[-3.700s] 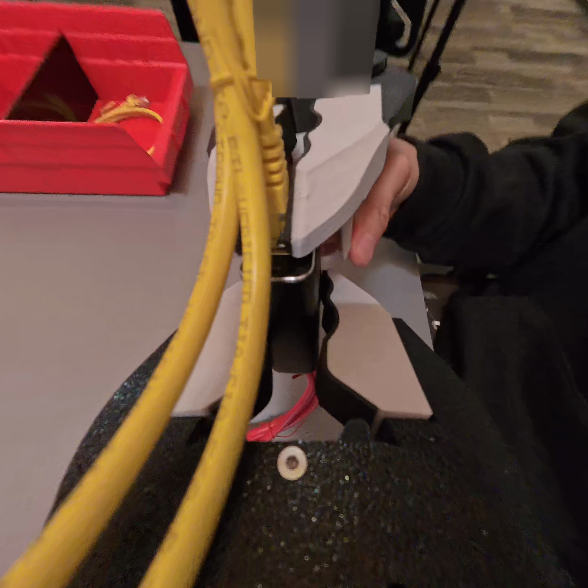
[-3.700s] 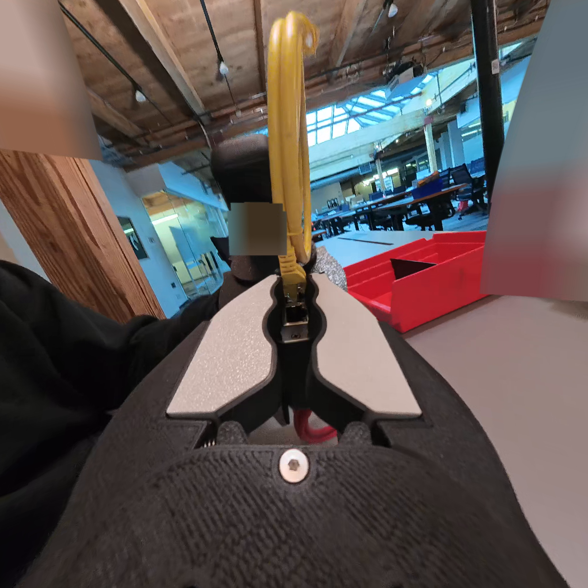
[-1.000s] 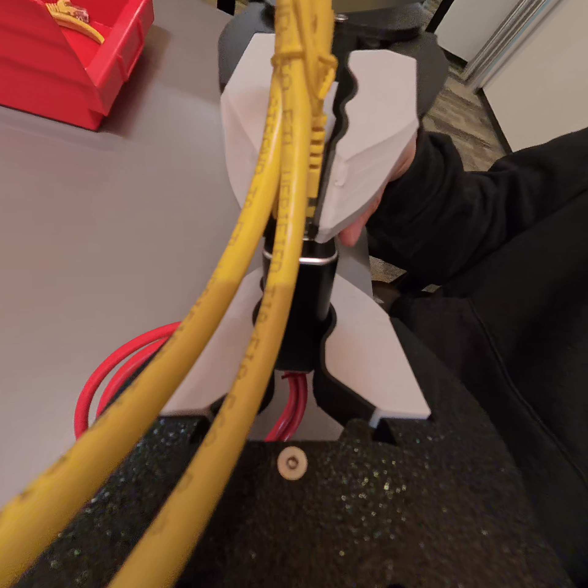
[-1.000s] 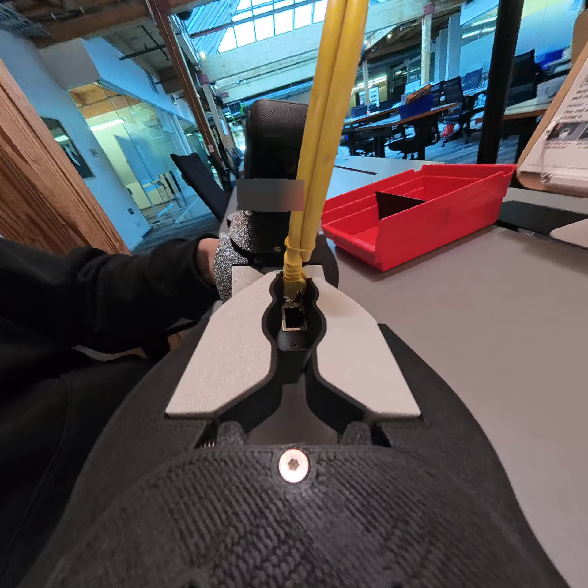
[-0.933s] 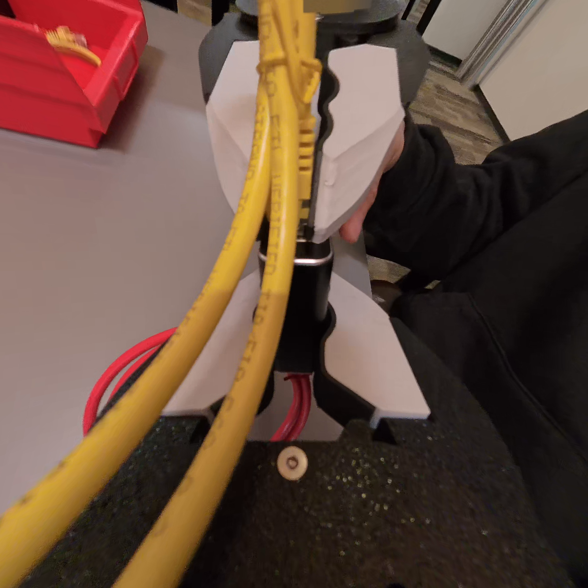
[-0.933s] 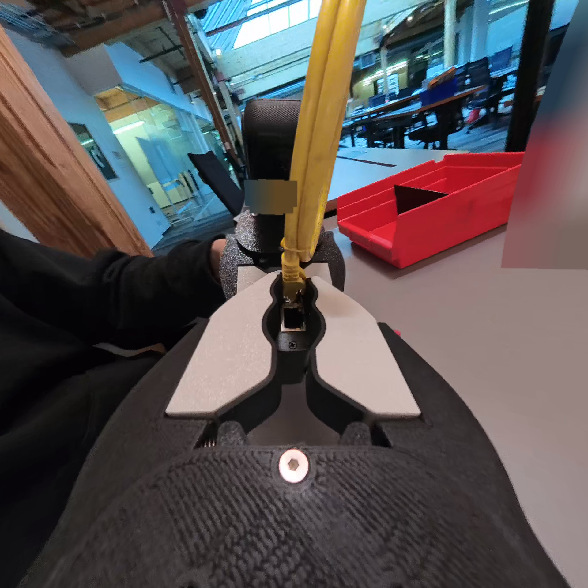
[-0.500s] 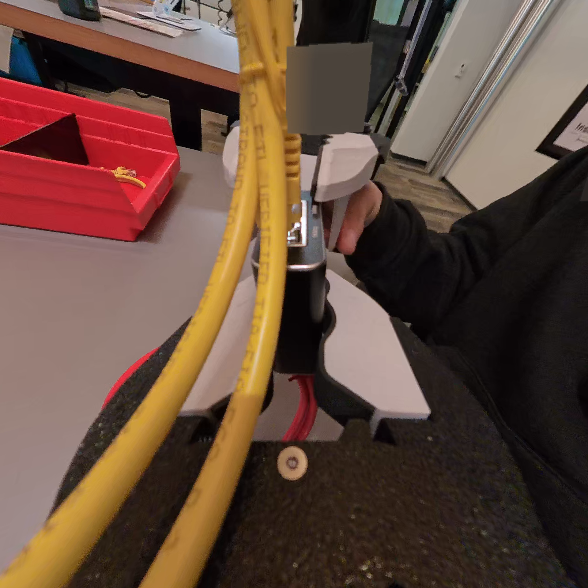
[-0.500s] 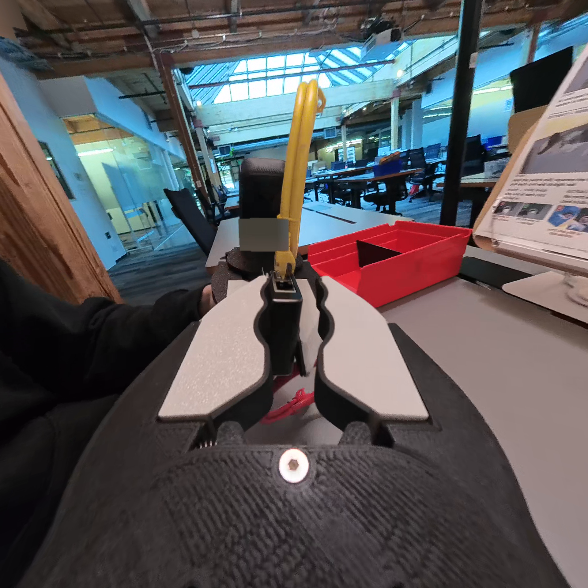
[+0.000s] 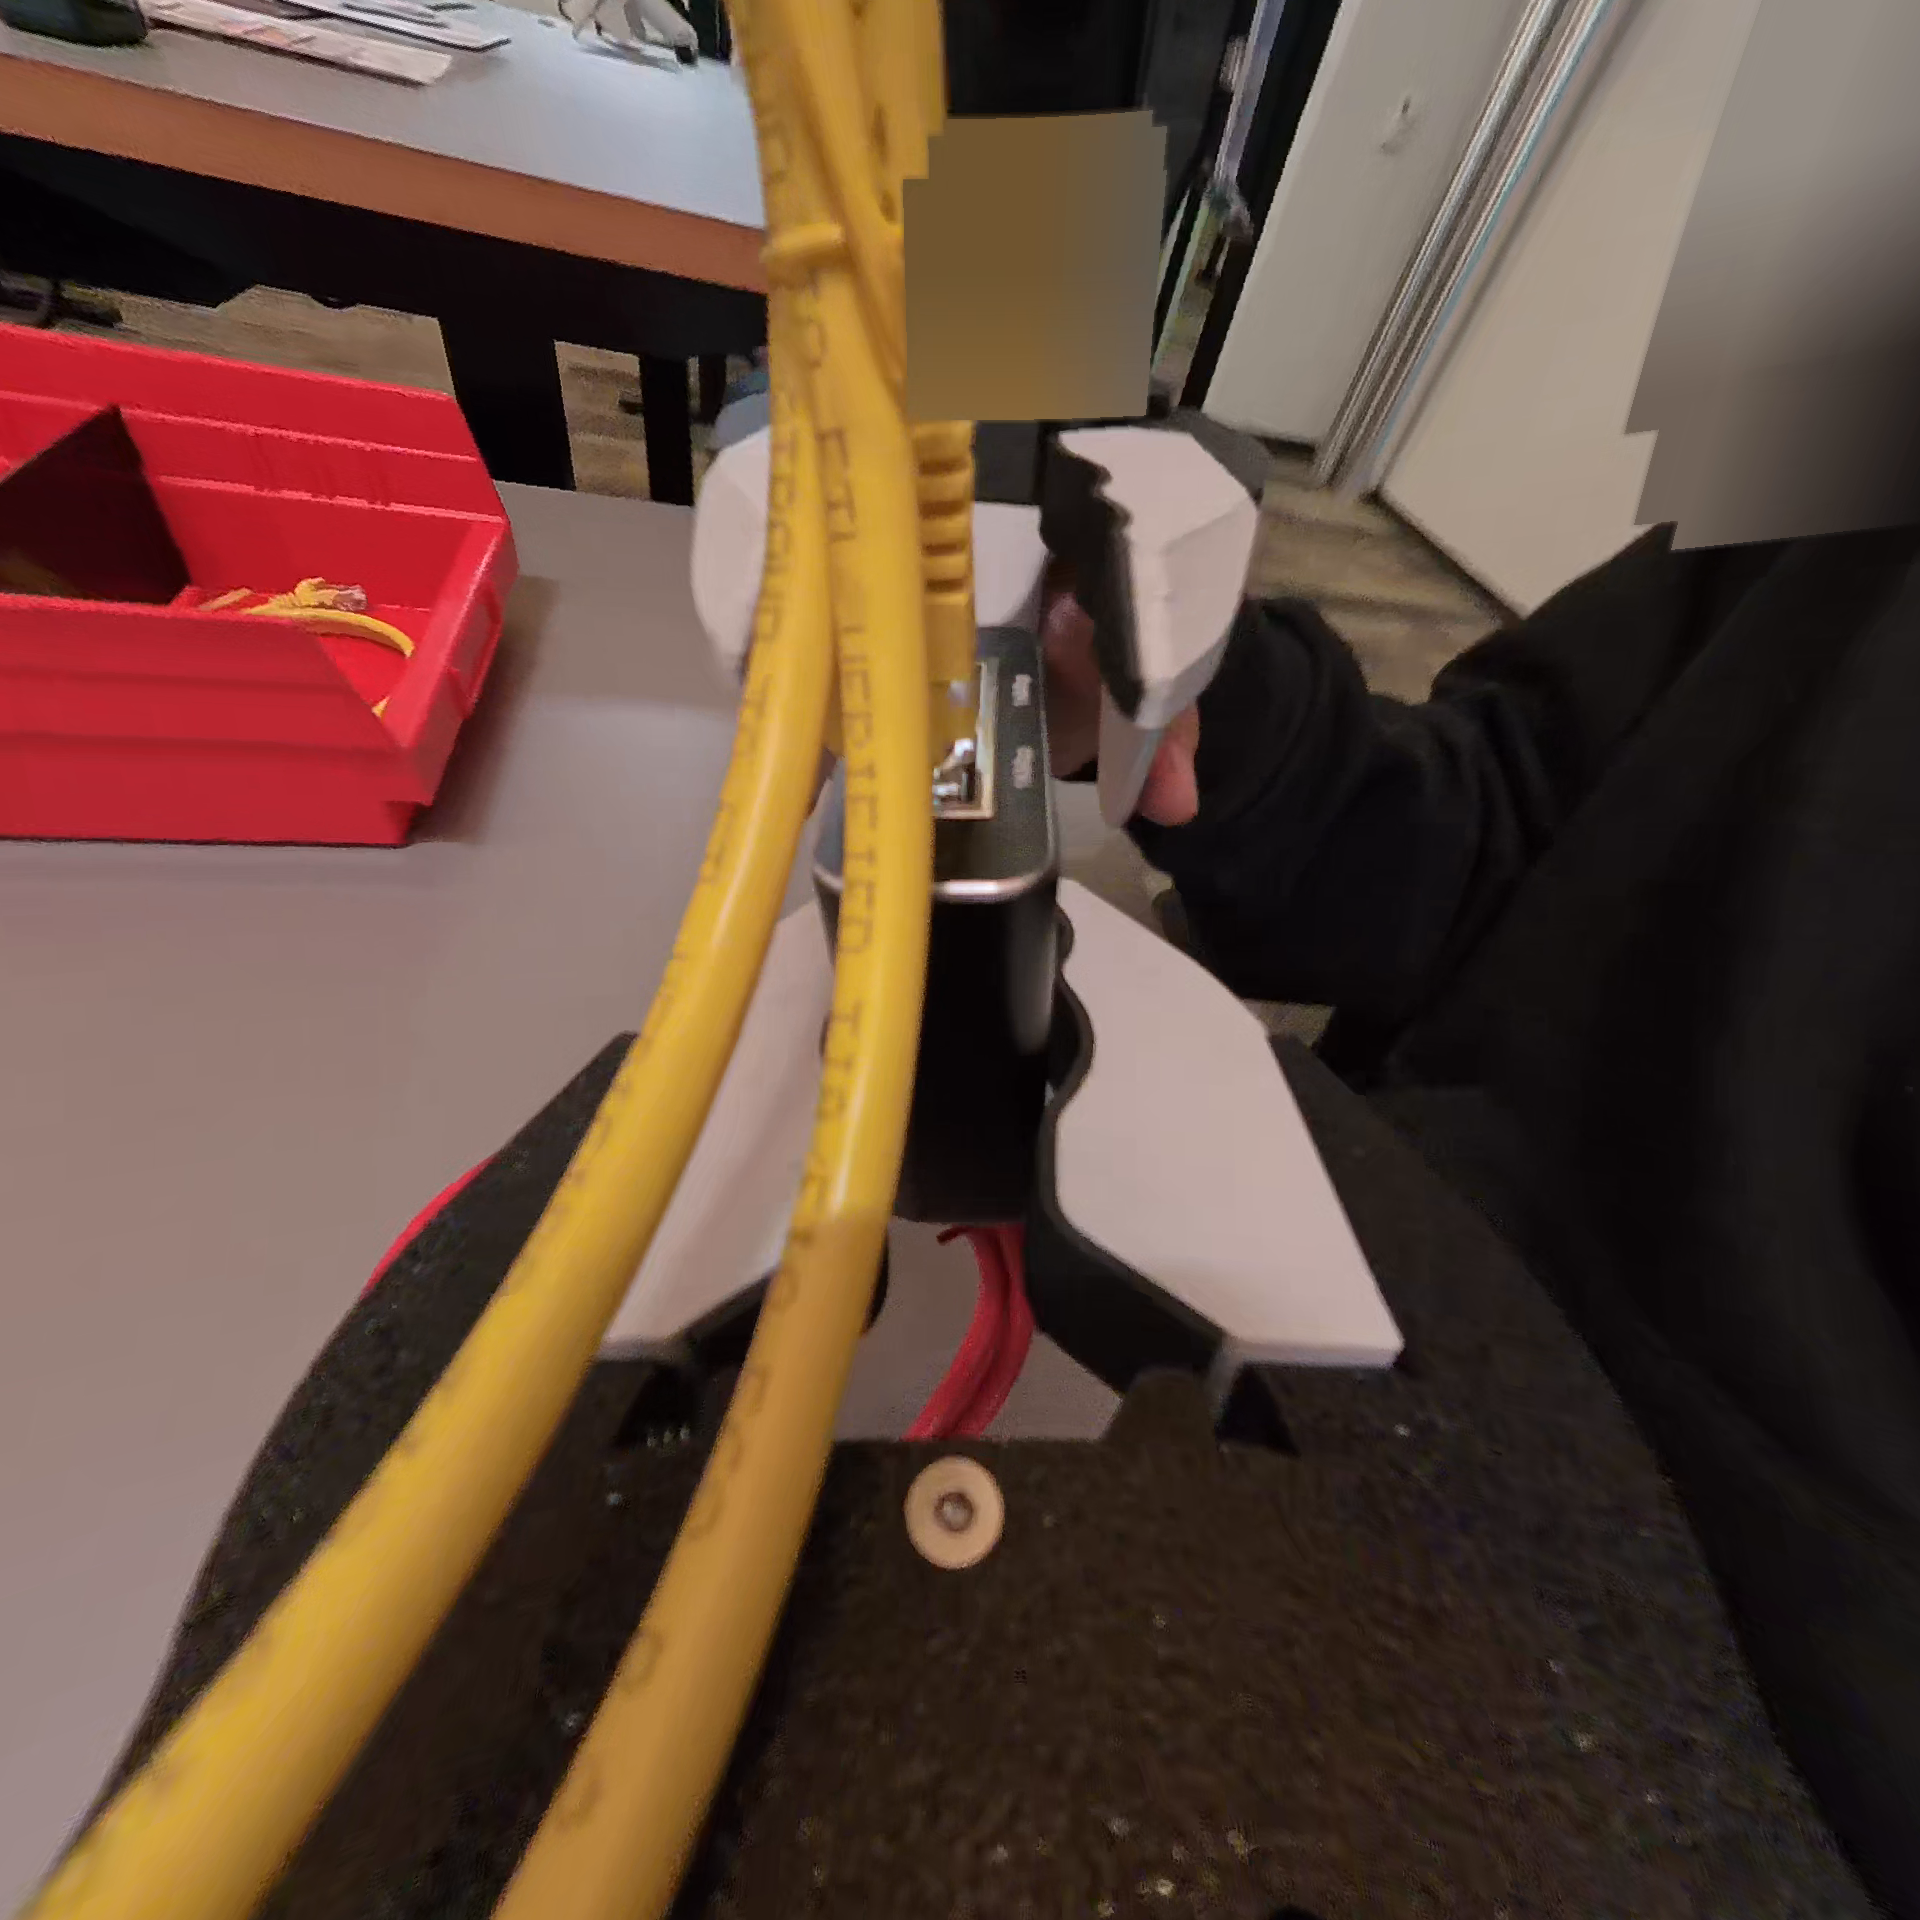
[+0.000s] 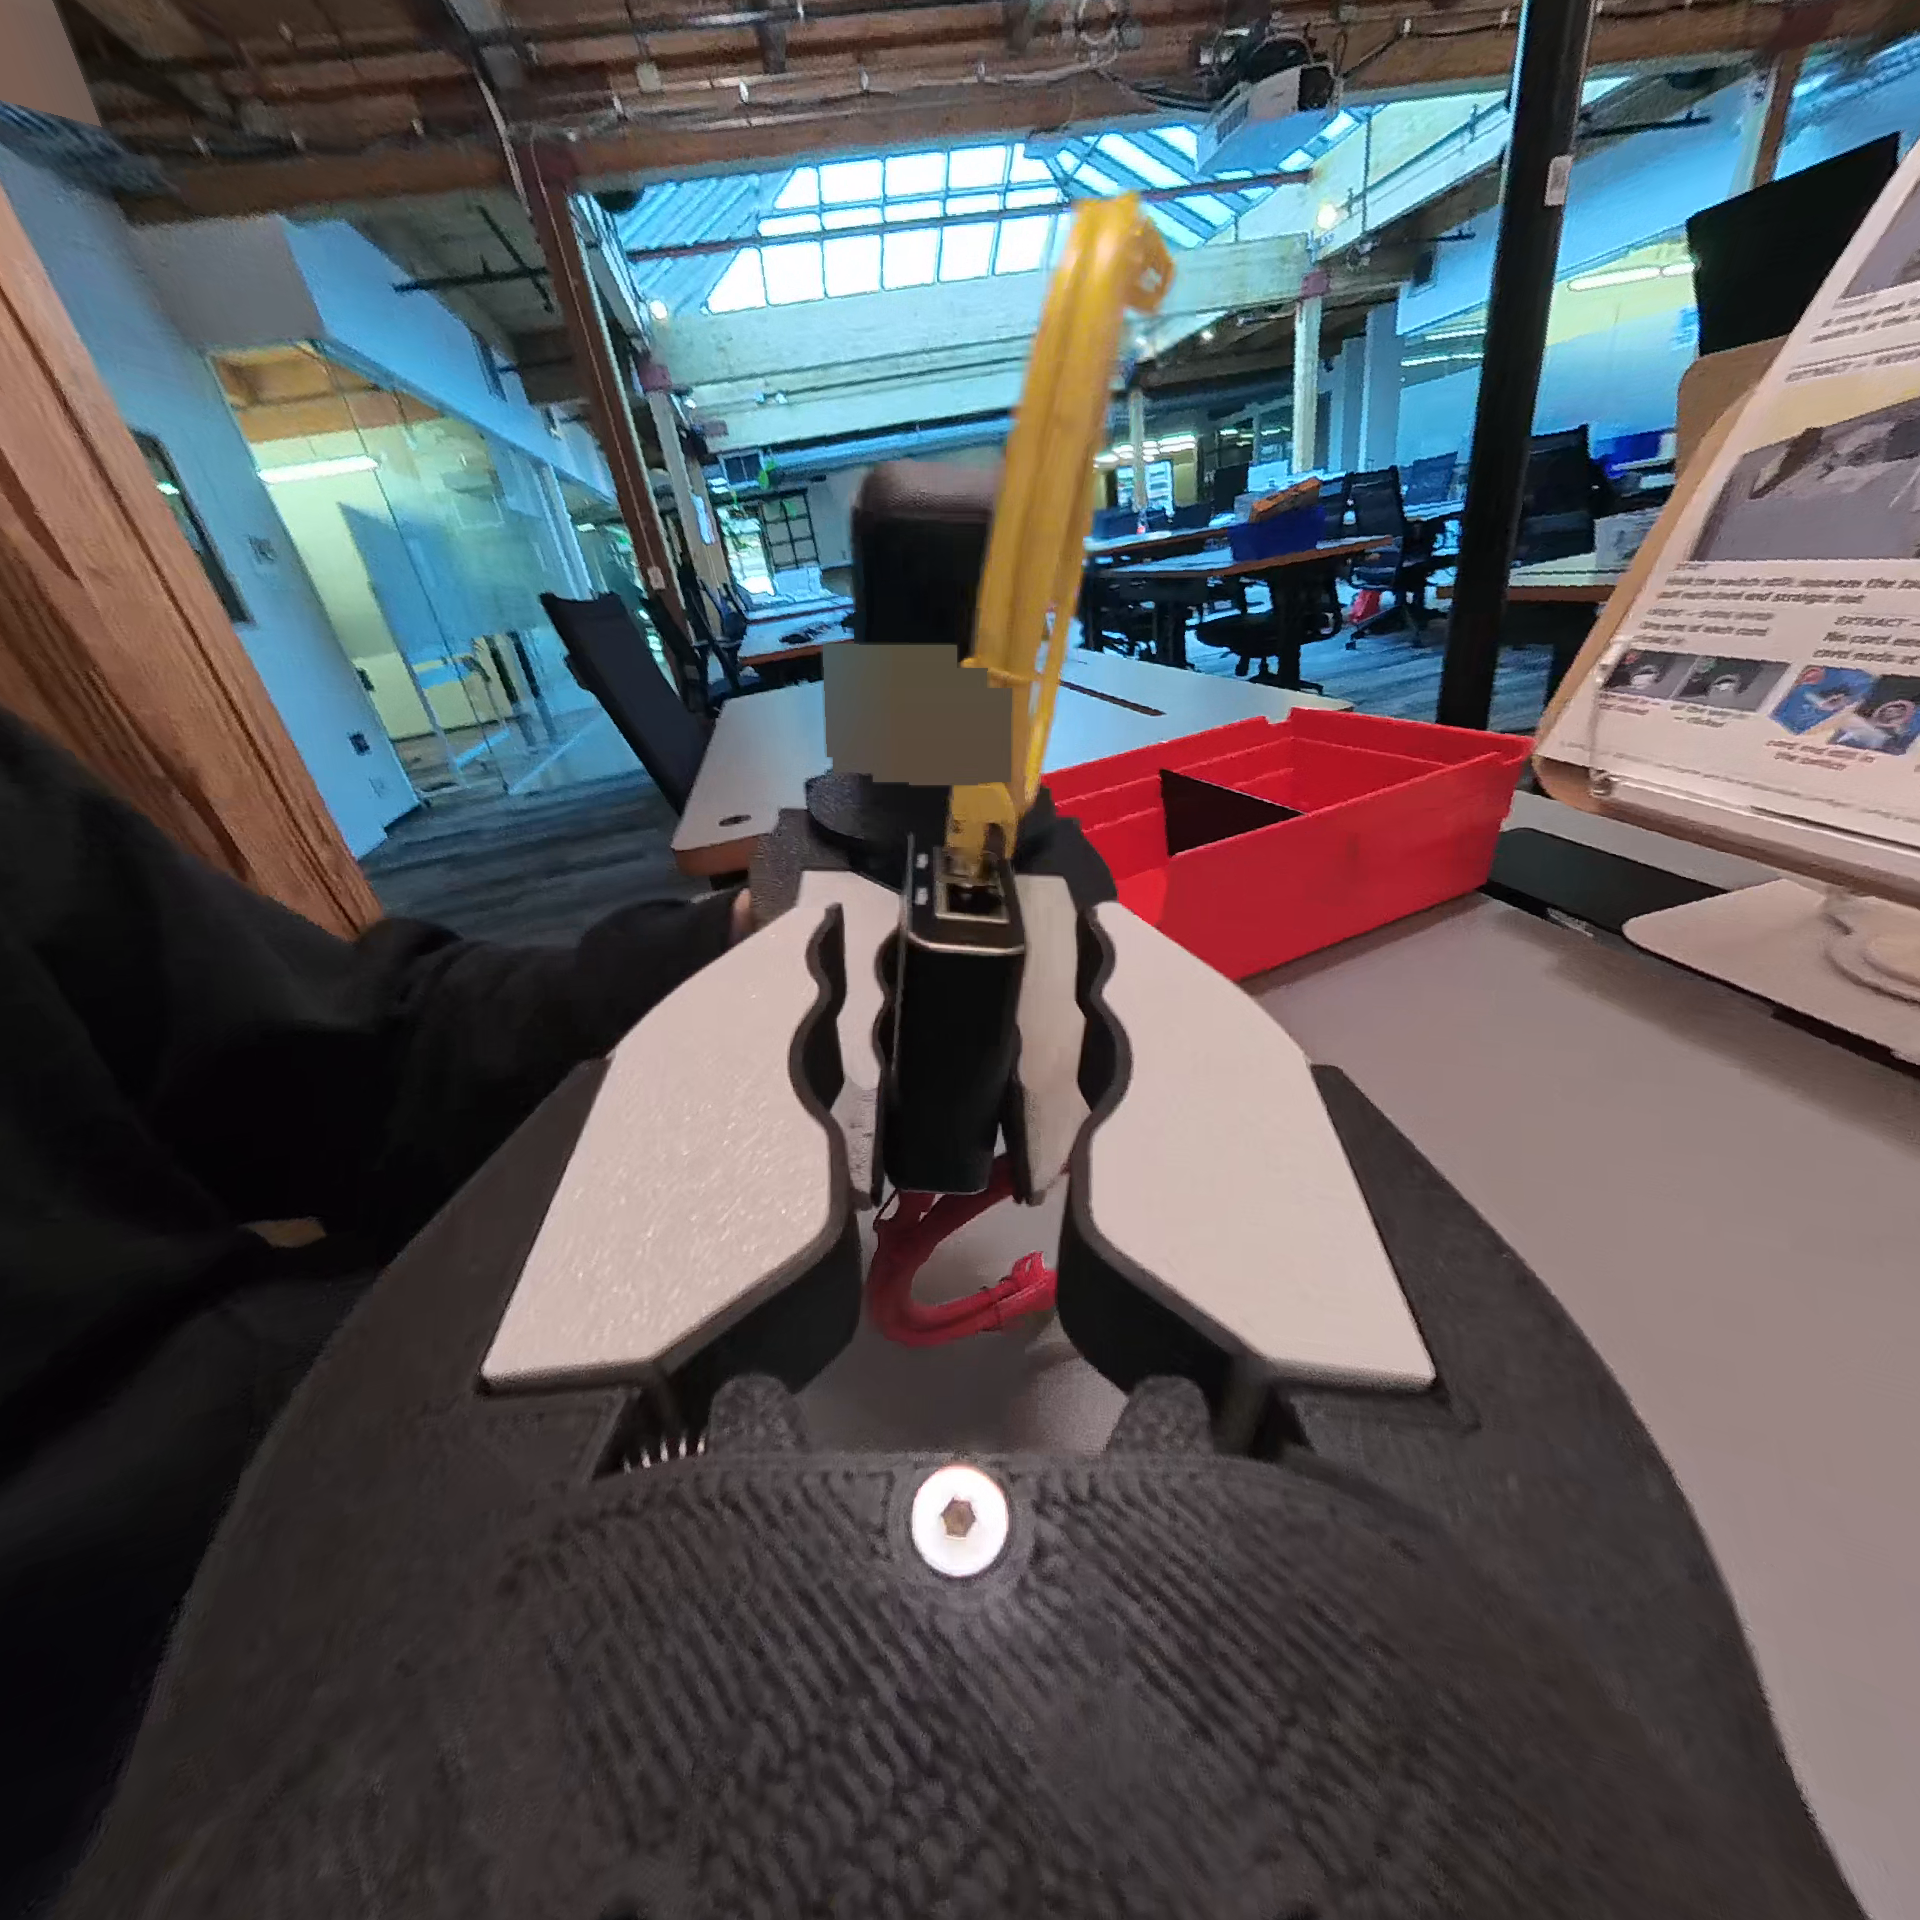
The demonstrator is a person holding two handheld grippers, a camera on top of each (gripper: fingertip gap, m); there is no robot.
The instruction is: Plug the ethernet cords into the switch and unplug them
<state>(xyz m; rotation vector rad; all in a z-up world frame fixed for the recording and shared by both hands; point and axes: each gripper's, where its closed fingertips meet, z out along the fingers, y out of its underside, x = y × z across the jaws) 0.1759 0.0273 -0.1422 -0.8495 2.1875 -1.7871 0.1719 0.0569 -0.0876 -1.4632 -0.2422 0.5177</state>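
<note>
Black switch (image 9: 987, 997) (apparently metal-edged), yellow cord (image 9: 821, 790) plugged.

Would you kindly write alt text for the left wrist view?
The left gripper clamps a black switch with a yellow ethernet cord plugged in. Beyond, the right gripper is open, and a red bin sits on the grey table.

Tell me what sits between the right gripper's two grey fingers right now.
In the right wrist view, the open right gripper has the black box-shaped switch between its fingers, gaps showing on both sides. A yellow ethernet cord is plugged into its top.
</note>
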